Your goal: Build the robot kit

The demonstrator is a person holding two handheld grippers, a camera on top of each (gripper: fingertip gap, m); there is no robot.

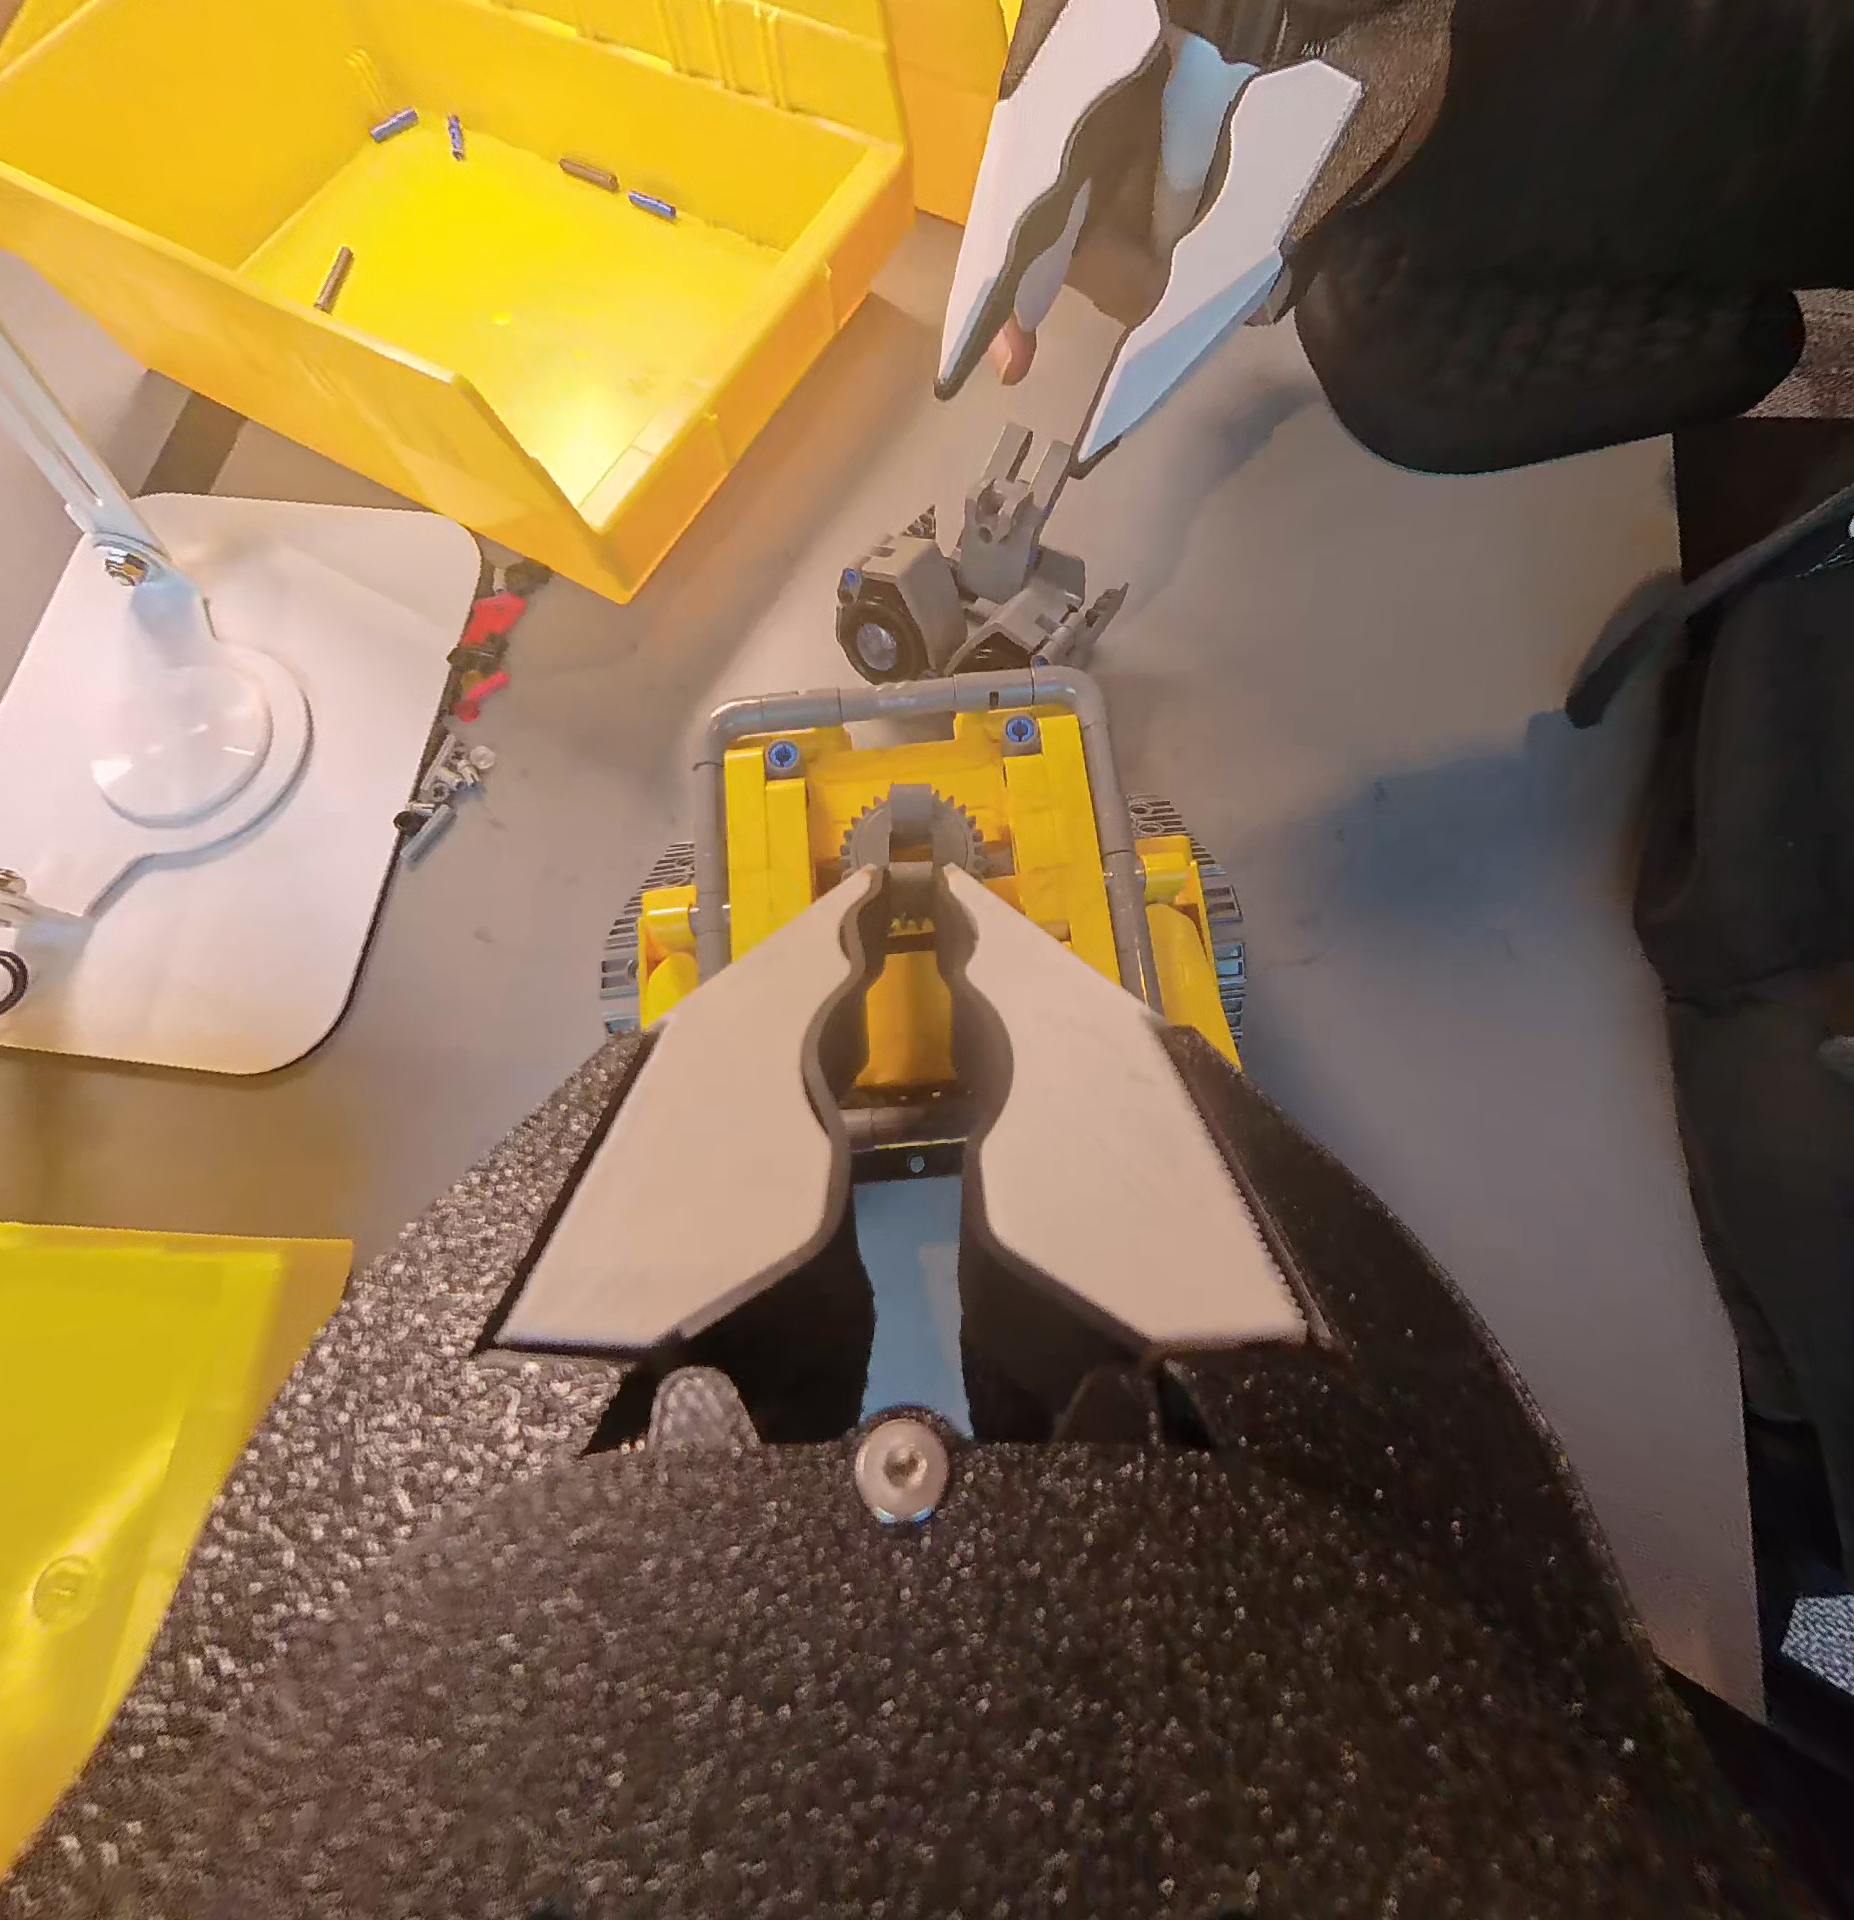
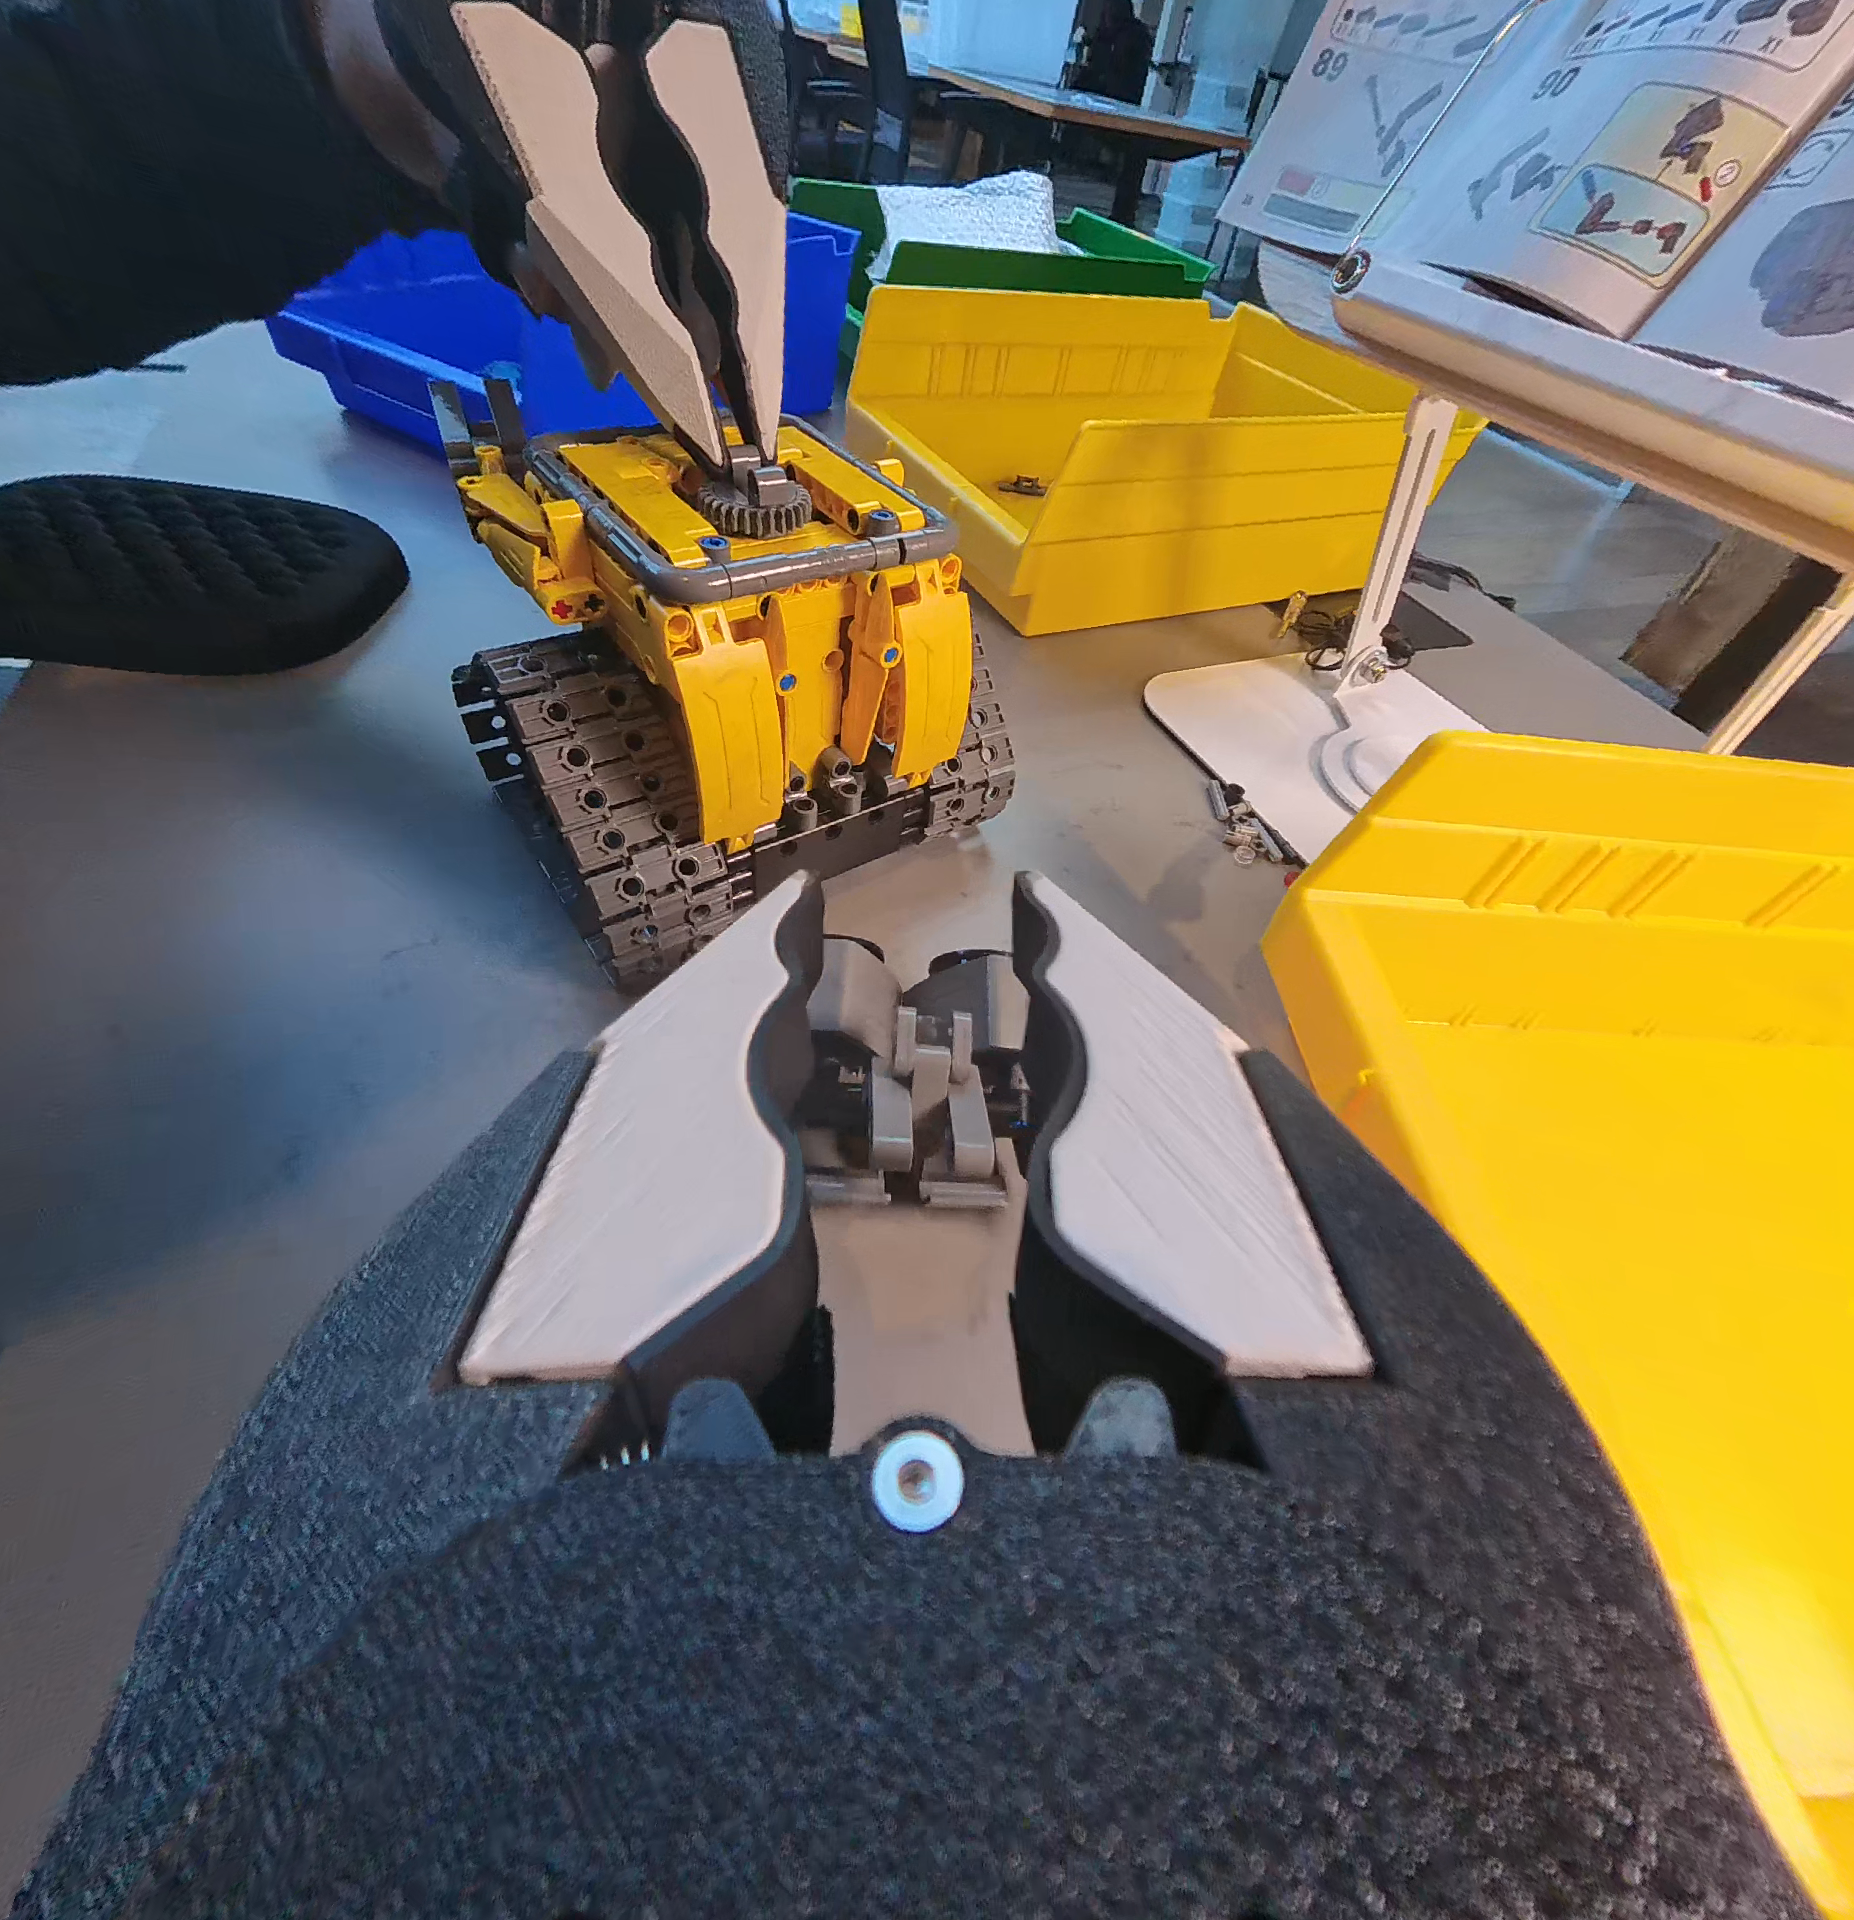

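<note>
Yellow bricks make the body of the tracked toy vehicle (image 2: 736, 665), which stands on the grey table (image 2: 227, 935) on dark link treads. No brand mark shows on the model or on the bins; the only writing is on the open instruction booklet (image 2: 1588, 156) on a white stand at the far right, with printed step numbers and drawings. The left gripper (image 1: 907, 883) comes down steeply from above, a dark sleeve behind it, and its fingertips are clenched on the small grey piece (image 2: 762, 480) that sits over the dark gear (image 2: 754, 509) on top of the vehicle. The right gripper (image 2: 918, 883) lies low and nearly level just in front of the vehicle, its jaws spread apart around a small grey brick assembly (image 2: 918, 1091) on the table; whether the pads touch it, I cannot tell. Yellow bins (image 2: 1162, 468) stand to the right, blue (image 2: 403, 322) and green (image 2: 1006, 260) ones farther off.
</note>
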